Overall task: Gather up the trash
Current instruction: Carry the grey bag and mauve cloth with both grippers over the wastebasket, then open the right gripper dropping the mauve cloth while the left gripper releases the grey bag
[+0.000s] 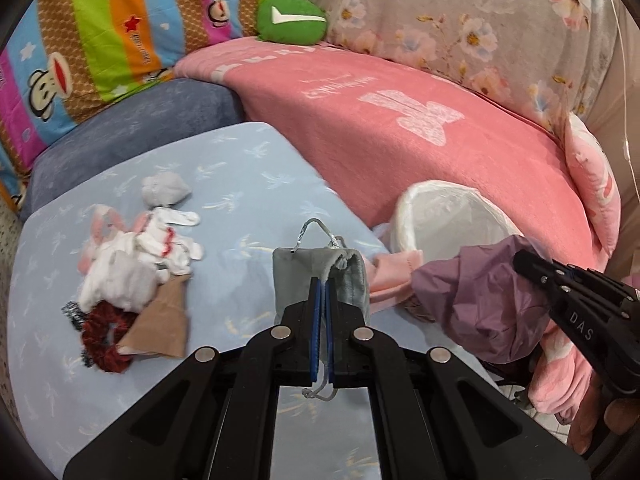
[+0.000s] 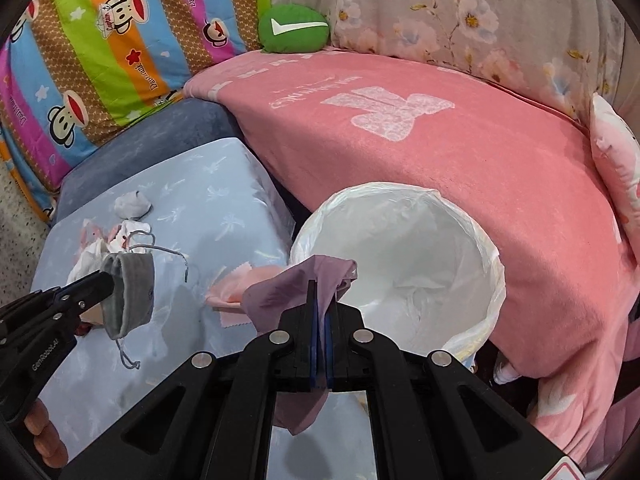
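Note:
My left gripper [image 1: 322, 280] is shut on a grey drawstring pouch [image 1: 320, 280] and holds it above the light blue table [image 1: 248, 184]. The pouch also shows in the right wrist view [image 2: 132, 292], left of the bin. My right gripper [image 2: 322, 286] is shut on a purple cloth [image 2: 304, 280] just in front of the white-lined trash bin [image 2: 400, 264]. The purple cloth [image 1: 480, 296] and the bin [image 1: 452, 216] also show in the left wrist view, at right. A pile of trash [image 1: 136, 264] lies on the table's left: white tissues, brown paper, a red scrunchie.
A pink cloth [image 2: 236, 292] lies on the table near the bin. A crumpled grey wad [image 1: 166, 190] lies behind the pile. A pink blanket [image 1: 400, 120] covers the sofa behind the bin. A green cushion [image 1: 292, 20] and a striped quilt [image 1: 100, 32] are at the back.

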Demonstrator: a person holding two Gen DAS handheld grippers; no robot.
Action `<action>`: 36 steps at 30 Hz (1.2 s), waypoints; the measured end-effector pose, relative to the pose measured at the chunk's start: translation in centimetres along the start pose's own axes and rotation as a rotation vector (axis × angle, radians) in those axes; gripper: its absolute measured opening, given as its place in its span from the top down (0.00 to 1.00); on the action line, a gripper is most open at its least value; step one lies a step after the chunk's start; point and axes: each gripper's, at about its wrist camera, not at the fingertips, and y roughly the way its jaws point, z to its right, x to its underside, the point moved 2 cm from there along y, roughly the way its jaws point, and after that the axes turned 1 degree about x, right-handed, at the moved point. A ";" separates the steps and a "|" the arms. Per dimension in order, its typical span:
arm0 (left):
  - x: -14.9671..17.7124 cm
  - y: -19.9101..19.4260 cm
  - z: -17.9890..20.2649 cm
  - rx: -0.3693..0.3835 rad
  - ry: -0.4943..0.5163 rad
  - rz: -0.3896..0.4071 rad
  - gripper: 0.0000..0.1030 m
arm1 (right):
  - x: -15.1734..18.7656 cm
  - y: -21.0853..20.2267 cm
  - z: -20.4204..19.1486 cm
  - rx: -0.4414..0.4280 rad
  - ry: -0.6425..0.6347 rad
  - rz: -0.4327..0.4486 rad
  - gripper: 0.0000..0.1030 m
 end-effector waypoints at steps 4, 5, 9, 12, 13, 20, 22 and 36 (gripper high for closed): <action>0.0 2.8 2.3 0.050 0.033 -0.036 0.98 | -0.3 -0.2 1.1 -0.001 0.017 0.009 0.97; 0.1 3.7 2.8 0.055 0.041 -0.048 0.98 | -0.4 -0.2 1.3 -0.001 0.019 0.012 0.97; 0.9 6.9 3.9 0.041 0.078 -0.119 0.98 | -1.5 -0.8 2.6 0.003 0.042 0.035 0.97; 1.7 9.1 3.8 0.015 0.084 -0.182 0.98 | -2.6 -1.6 4.0 0.004 0.070 0.064 0.97; 2.0 9.7 3.7 0.007 0.082 -0.201 0.98 | -3.0 -1.8 4.4 0.010 0.077 0.077 0.97; 0.7 6.8 4.1 0.033 0.059 -0.138 0.98 | -5.3 -3.1 7.5 0.069 0.128 0.151 0.97; -0.4 5.2 4.9 0.059 0.067 -0.098 0.98 | -5.6 -2.9 8.2 0.085 0.137 0.154 0.97; -6.3 2.7 12.5 0.225 0.212 0.020 0.97 | -6.0 -1.8 9.9 0.106 0.165 0.153 0.48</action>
